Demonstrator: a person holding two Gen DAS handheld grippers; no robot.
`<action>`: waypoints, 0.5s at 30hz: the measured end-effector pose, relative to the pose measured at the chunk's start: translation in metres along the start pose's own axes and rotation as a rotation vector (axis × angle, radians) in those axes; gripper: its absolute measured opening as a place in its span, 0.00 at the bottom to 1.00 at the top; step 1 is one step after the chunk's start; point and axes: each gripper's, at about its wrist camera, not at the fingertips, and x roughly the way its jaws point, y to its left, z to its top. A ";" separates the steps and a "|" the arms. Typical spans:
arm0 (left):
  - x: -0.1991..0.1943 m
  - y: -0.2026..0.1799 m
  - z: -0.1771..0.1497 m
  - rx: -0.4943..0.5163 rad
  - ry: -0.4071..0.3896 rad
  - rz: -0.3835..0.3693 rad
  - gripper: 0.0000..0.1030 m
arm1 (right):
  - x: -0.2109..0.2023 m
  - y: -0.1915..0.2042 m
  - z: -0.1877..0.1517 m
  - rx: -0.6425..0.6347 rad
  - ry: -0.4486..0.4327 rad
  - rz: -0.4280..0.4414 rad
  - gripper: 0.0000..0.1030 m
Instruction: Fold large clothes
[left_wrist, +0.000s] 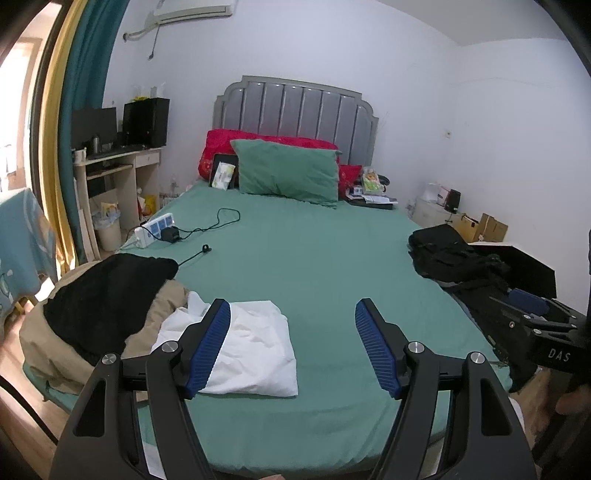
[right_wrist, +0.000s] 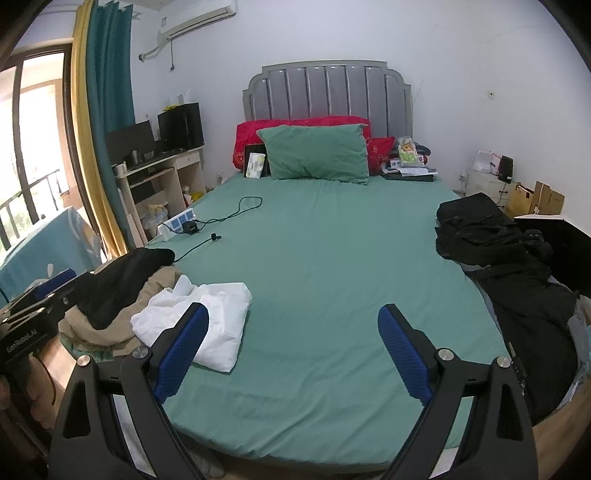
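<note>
A folded white garment (left_wrist: 255, 354) (right_wrist: 214, 325) lies on the green bed sheet (left_wrist: 314, 258) (right_wrist: 325, 251) near the foot of the bed, left of centre. Behind it on the left is a heap of black and tan clothes (left_wrist: 103, 295) (right_wrist: 122, 291). A pile of black clothes (left_wrist: 454, 258) (right_wrist: 498, 251) lies along the bed's right edge. My left gripper (left_wrist: 292, 310) hovers open over the sheet, its left finger in front of the white garment. My right gripper (right_wrist: 294, 312) stands wide open above bare sheet. Neither holds anything.
A green pillow (right_wrist: 317, 151) and red pillows lean on the grey headboard. A power strip (right_wrist: 177, 223) with a black cable lies on the left of the bed. Papers and small items sit at the far right corner. A desk stands left, boxes right.
</note>
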 end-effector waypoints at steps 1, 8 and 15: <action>0.000 0.000 0.000 0.002 -0.001 0.003 0.71 | 0.000 0.000 0.000 0.001 0.000 0.000 0.90; 0.002 0.001 0.001 -0.006 0.013 0.004 0.71 | -0.001 0.000 -0.001 0.000 -0.002 -0.003 0.90; 0.002 0.002 0.000 -0.009 0.015 0.003 0.71 | 0.000 -0.001 -0.001 0.002 -0.001 -0.003 0.90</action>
